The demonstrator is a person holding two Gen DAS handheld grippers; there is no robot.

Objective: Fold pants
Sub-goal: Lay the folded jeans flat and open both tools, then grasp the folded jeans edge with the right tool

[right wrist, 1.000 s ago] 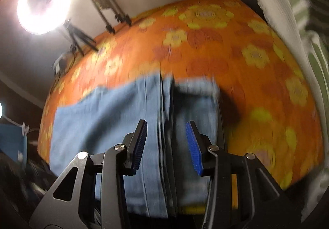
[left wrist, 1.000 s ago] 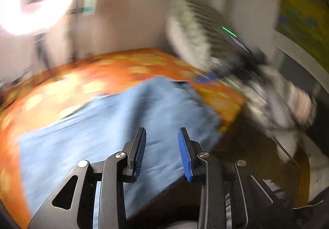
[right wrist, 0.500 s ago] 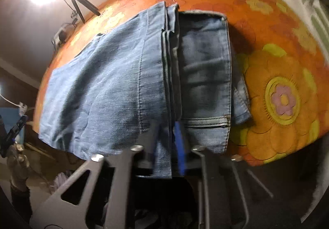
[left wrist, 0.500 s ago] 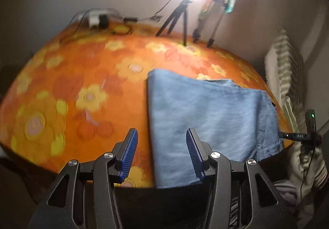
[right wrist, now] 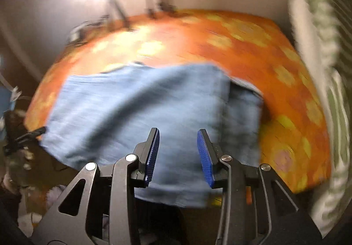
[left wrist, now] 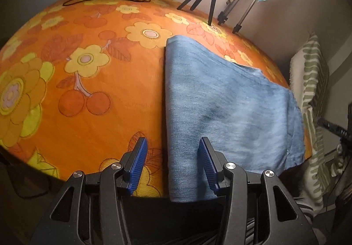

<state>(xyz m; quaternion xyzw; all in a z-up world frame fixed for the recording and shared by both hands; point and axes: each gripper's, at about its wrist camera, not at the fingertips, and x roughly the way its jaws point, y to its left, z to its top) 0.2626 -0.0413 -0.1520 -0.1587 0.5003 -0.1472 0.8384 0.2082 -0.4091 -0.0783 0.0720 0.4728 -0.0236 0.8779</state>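
left wrist view: the left gripper (left wrist: 171, 157) hangs with its jaws spread and empty above the near left edge of the folded blue jeans (left wrist: 222, 108), which lie at 3 o'clock on the orange floral tablecloth (left wrist: 88, 82). right wrist view, blurred: the right gripper (right wrist: 178, 152), jaws opening and empty, hovers over the jeans (right wrist: 132, 108) at 6 o'clock.

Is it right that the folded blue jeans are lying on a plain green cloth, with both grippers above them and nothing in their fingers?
Not quite. The cloth under the folded jeans is orange with yellow flowers, not plain green; the left wrist view shows it clearly. The rest holds: the left gripper and the right gripper hold nothing, and the right one's jaws are opening.
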